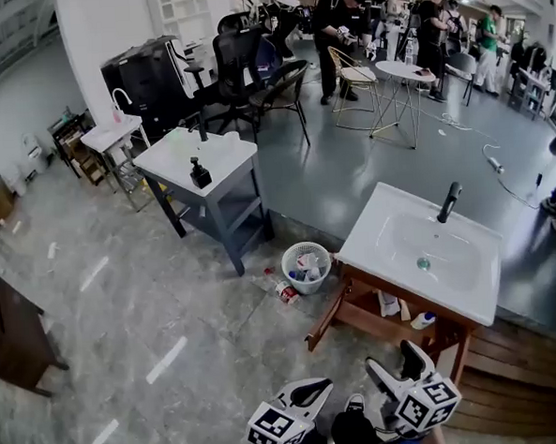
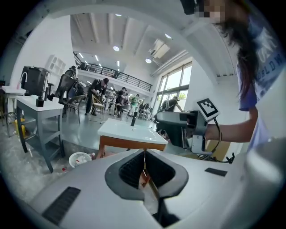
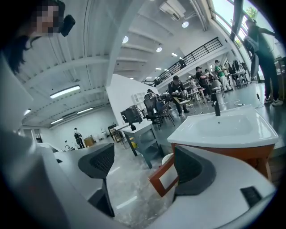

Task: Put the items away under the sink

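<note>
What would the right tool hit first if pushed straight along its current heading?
Probably the sink stand's wooden side frame, just right of the right tool's line; depth is unclear, so the floor beside it could come first.

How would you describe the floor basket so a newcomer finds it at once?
Find the white sink on its wooden stand, near right in the head view. On the floor just left of it, toward the grey table, stands a small round basket. It alone has white lattice walls, with a red can lying beside it.

The basket (image 1: pixel 306 266) sits between table (image 1: pixel 222 159) and sink (image 1: pixel 391 228); what seem bottles (image 1: pixel 421 320) lie under the sink.
</note>
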Demonstrator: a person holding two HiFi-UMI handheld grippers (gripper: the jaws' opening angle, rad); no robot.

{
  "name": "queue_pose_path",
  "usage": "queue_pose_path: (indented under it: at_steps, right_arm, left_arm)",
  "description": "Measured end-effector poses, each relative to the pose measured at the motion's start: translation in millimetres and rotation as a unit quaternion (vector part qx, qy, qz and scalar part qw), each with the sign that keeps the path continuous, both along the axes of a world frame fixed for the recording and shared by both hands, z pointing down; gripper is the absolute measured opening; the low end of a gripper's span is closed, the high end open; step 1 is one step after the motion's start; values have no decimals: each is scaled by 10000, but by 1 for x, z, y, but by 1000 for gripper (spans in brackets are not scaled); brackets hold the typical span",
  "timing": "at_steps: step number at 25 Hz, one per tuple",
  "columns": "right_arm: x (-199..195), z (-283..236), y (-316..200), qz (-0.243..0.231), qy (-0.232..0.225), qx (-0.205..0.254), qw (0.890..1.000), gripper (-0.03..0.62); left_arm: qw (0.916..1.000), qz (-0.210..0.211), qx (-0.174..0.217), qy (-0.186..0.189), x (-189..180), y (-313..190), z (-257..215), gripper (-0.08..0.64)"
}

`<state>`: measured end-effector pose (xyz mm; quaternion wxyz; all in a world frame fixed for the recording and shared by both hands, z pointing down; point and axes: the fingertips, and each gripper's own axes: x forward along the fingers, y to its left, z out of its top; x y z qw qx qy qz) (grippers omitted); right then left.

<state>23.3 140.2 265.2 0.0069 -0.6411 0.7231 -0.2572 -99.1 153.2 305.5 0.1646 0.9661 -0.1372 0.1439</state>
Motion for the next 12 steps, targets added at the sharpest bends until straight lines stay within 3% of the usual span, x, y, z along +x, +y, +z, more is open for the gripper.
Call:
queue_pose_path:
  at_steps: [5,12]
  right_arm:
    - [-32,-20,16,-124,54,258,9996,433]
    - [-70,-33,46,-36,122,176,9998,431]
  left_arm:
    - [9994,-111,259,196,-17,2,-22,17]
    - [9981,146,495,332,-28,23,-43,17]
